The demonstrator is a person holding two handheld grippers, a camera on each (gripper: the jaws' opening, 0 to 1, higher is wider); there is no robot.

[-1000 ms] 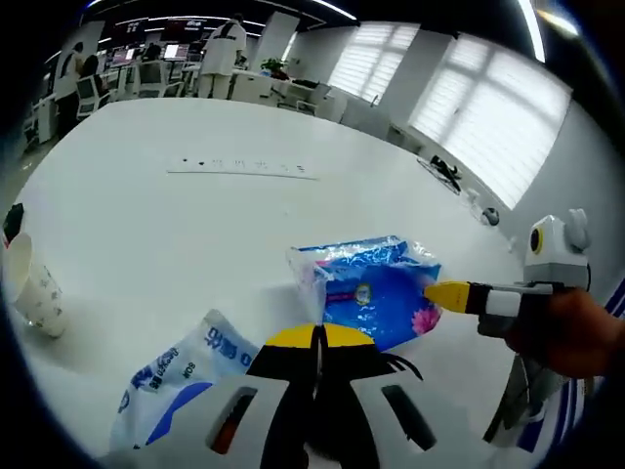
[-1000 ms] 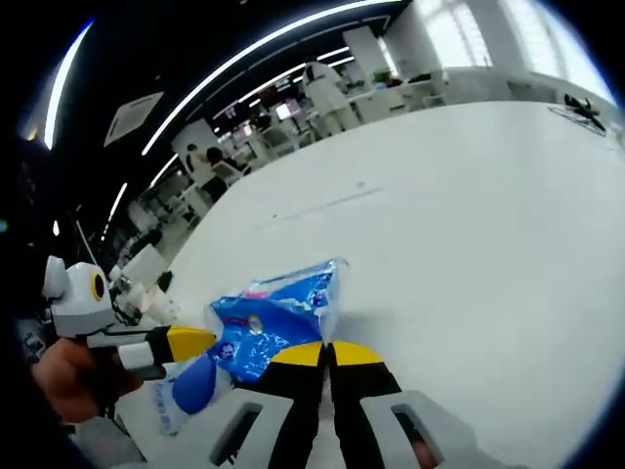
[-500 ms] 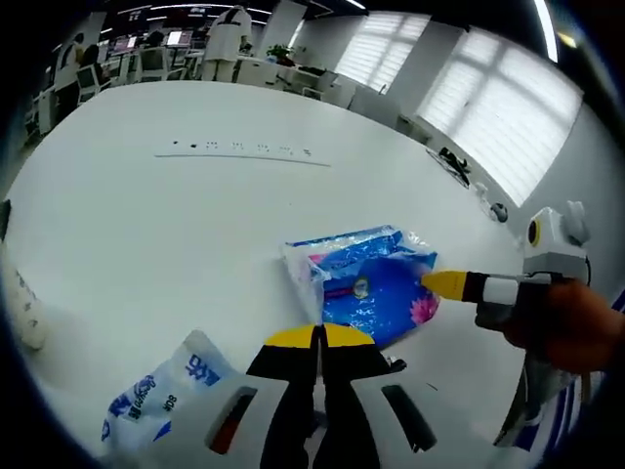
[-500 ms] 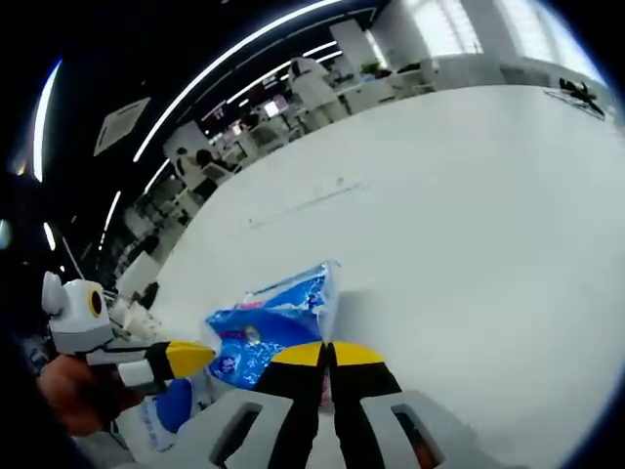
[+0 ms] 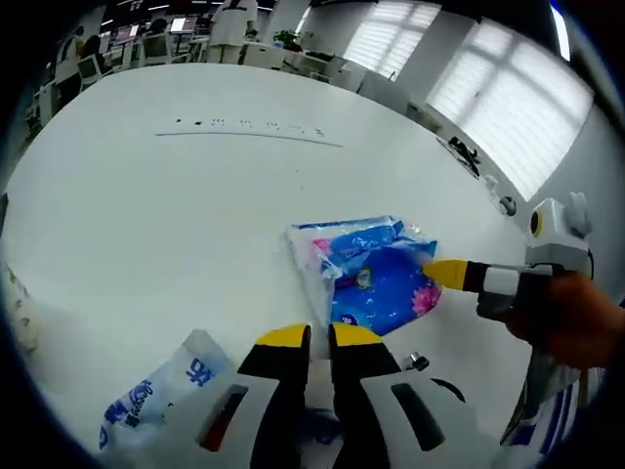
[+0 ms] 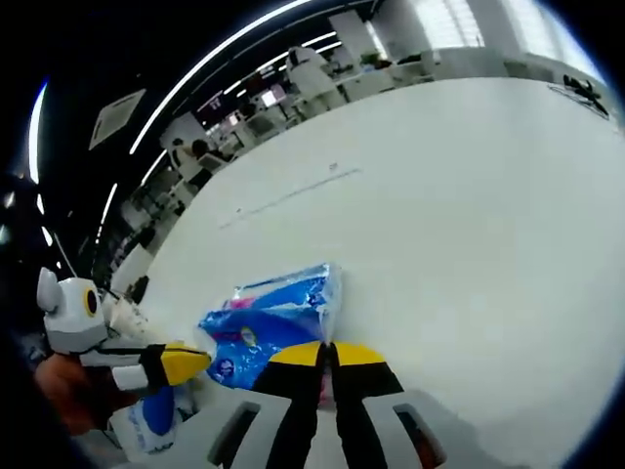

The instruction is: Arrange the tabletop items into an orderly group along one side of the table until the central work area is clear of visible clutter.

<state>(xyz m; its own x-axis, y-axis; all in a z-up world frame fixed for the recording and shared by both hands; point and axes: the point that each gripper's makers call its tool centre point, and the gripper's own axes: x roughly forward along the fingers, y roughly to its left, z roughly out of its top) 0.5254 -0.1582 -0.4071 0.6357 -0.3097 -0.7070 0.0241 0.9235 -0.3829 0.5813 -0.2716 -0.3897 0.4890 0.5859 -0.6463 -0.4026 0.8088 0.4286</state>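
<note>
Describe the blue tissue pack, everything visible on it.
The blue tissue pack is a soft packet in glossy, crinkled plastic film, blue with a pink band, a pink flower and a small round emblem. It lies flat on the white table. The right gripper has its yellow tips at the pack's edge; in the right gripper view the pack sits just ahead of the jaws, which look closed.

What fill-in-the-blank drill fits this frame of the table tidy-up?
1. The blue tissue pack lies on a ____ table.
2. The left tool has jaws tipped in ____.
3. The left tool's jaws stand slightly ____.
4. Near the left tool lies a white ____ with blue print.

Missing: white; yellow; apart; bag
</note>
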